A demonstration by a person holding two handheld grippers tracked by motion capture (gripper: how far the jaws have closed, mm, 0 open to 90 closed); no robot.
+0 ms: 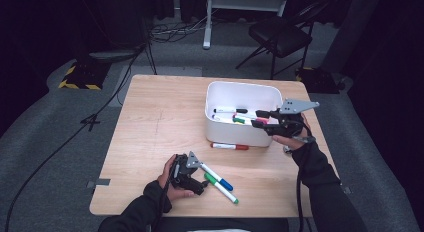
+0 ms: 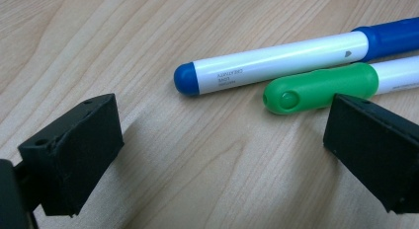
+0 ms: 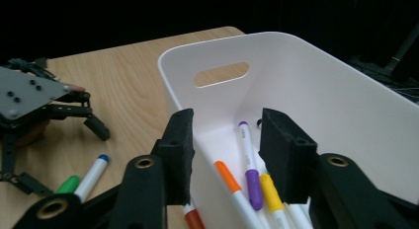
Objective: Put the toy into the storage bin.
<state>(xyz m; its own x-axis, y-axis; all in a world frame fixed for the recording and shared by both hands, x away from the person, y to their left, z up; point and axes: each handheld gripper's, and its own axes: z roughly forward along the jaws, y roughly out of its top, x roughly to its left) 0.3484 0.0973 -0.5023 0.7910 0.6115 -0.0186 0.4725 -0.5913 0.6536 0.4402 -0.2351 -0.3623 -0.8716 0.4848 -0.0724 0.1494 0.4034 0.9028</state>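
My left gripper [image 1: 201, 178] [image 2: 222, 150] rests low on the wooden table near its front edge, jaws wide apart with bare wood between them. Just beyond its tips lie a blue-capped marker [image 1: 217, 178] [image 2: 276, 63] and a green-capped marker [image 1: 222, 189] [image 2: 321, 88] side by side. My right gripper [image 1: 256, 118] [image 3: 226, 155] hovers at the right end of the white bin [image 1: 240, 84] [image 3: 316, 76], open, one jaw outside the bin's wall and one inside, gripping nothing. Several markers lie in the bin, among them a purple one [image 3: 249, 162] and an orange one [image 3: 230, 179].
A red-capped marker [image 1: 230, 146] lies on the table against the bin's near side. Bare wood spreads across the table's left half [image 1: 160, 117]. A black folding chair [image 1: 280, 34] and cables sit on the floor behind the table.
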